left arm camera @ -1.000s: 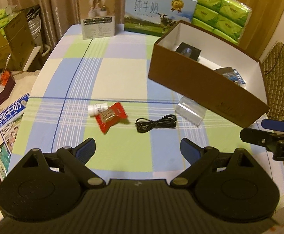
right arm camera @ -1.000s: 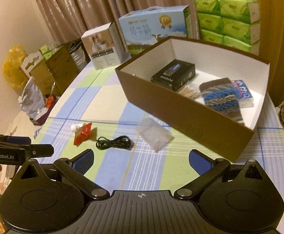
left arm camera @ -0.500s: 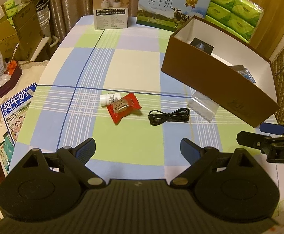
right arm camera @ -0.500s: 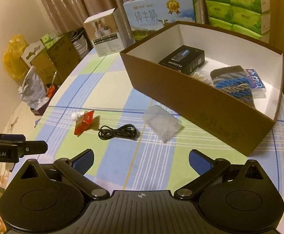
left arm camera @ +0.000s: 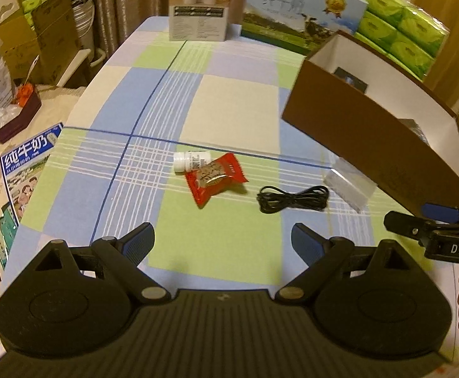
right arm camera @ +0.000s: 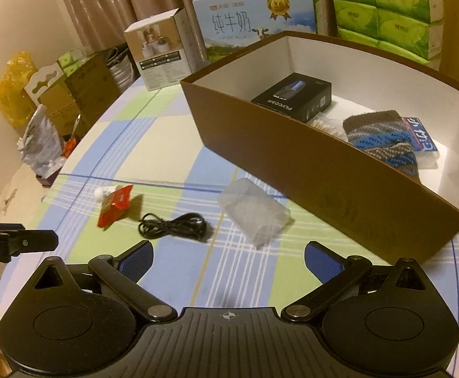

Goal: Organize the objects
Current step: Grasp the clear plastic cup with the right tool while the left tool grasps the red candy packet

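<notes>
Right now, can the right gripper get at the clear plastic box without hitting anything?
Probably yes: the right gripper is open, and the clear plastic box lies just ahead, apart from the black cable.

The left tool (left arm camera: pixel 223 241) is hovering with its fingers spread wide and gripping nothing. The right tool (right arm camera: pixel 227 256) is hovering likewise, fingers apart and bare, just beside the left.

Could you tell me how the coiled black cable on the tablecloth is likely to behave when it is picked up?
The black cable looks thin and loosely coiled, so it is probably floppy and light. Gripped at one loop, it may uncoil and dangle.
</notes>
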Motion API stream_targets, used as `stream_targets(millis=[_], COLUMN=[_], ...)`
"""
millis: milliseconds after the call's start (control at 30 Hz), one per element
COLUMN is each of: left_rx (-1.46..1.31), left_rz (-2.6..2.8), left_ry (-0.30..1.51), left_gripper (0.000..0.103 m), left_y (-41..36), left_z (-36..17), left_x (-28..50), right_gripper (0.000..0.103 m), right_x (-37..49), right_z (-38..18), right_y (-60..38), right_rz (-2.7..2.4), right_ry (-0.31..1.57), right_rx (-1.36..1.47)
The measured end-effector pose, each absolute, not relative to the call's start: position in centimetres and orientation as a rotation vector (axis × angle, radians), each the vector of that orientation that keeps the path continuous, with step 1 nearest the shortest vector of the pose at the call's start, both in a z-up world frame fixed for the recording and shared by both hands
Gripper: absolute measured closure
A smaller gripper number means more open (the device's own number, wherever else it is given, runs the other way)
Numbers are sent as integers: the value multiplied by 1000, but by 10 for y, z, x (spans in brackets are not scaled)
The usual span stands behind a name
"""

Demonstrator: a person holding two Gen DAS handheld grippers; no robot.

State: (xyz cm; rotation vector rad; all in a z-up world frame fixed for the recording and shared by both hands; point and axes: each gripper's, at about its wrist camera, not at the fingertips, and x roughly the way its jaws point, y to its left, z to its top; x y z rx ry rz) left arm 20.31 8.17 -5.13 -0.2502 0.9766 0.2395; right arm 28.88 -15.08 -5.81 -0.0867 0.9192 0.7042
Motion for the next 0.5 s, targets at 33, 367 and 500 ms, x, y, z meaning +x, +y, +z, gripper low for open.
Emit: stream_targets(millis=[33, 367, 500], left_rx=[-260, -277, -275], left_rz=[246, 274, 272], left_ry=[978, 986, 988], left_gripper=[11, 13, 13], left_y=[84, 101, 109], left_z=[-55, -87, -97], left_x=[205, 232, 245], right_gripper=[14, 40, 40], right_x=[292, 317, 323], right_z=[-61, -89, -102], right_y=[-148, -122, -110], right_rz=[708, 708, 699], right_ry=[908, 835, 812], right_rx=[-89, -169, -239])
